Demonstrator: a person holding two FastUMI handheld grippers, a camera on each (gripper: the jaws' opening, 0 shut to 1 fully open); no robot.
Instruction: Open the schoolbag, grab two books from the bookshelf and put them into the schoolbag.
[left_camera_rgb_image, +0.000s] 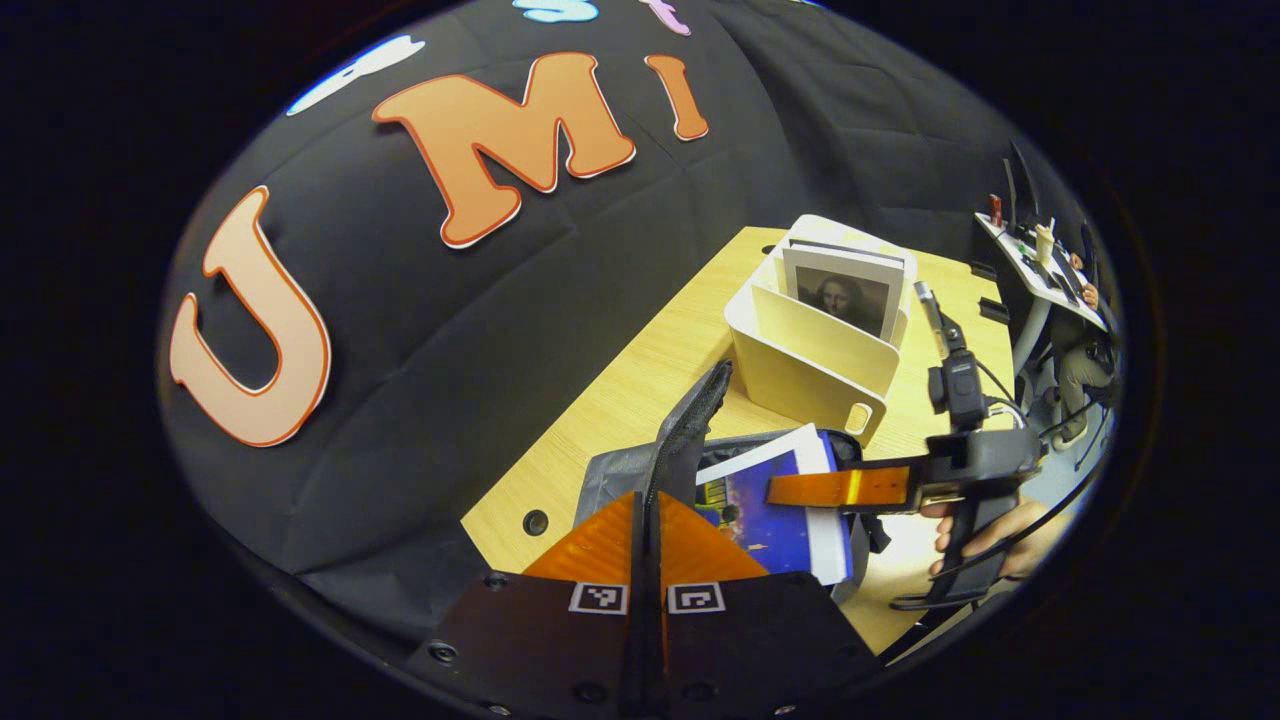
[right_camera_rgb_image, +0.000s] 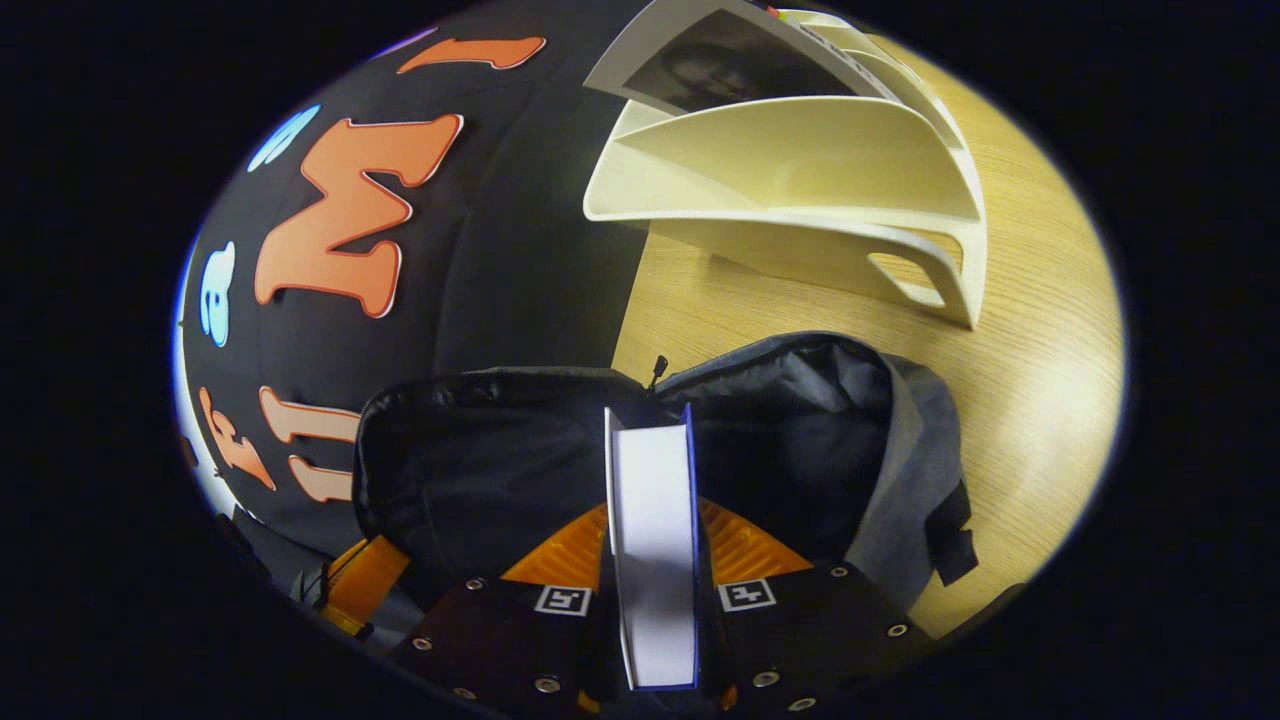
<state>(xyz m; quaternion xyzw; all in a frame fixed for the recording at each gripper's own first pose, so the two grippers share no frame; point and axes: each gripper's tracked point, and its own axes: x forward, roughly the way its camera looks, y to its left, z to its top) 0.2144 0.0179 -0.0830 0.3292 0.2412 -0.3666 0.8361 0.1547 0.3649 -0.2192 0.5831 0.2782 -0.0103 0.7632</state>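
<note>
The dark schoolbag (right_camera_rgb_image: 800, 430) lies open on the wooden table. My left gripper (left_camera_rgb_image: 648, 500) is shut on the bag's black opening edge (left_camera_rgb_image: 690, 415) and holds it lifted. My right gripper (right_camera_rgb_image: 652, 505) is shut on a blue-covered book (right_camera_rgb_image: 652, 540), its white page edges facing the camera, just above the bag's mouth. In the left gripper view the same blue book (left_camera_rgb_image: 770, 500) sits partly inside the bag, with the right gripper (left_camera_rgb_image: 840, 488) and the hand (left_camera_rgb_image: 990, 540) behind it. The cream bookshelf (left_camera_rgb_image: 820, 350) stands beyond the bag and holds a book with a portrait cover (left_camera_rgb_image: 845, 295).
The wooden table (left_camera_rgb_image: 640, 390) runs along the black cloth wall on the left. The bookshelf (right_camera_rgb_image: 800, 170) stands close behind the bag. Bare tabletop (right_camera_rgb_image: 1030, 400) lies right of the bag. A cluttered stand (left_camera_rgb_image: 1040, 260) is off the table's far side.
</note>
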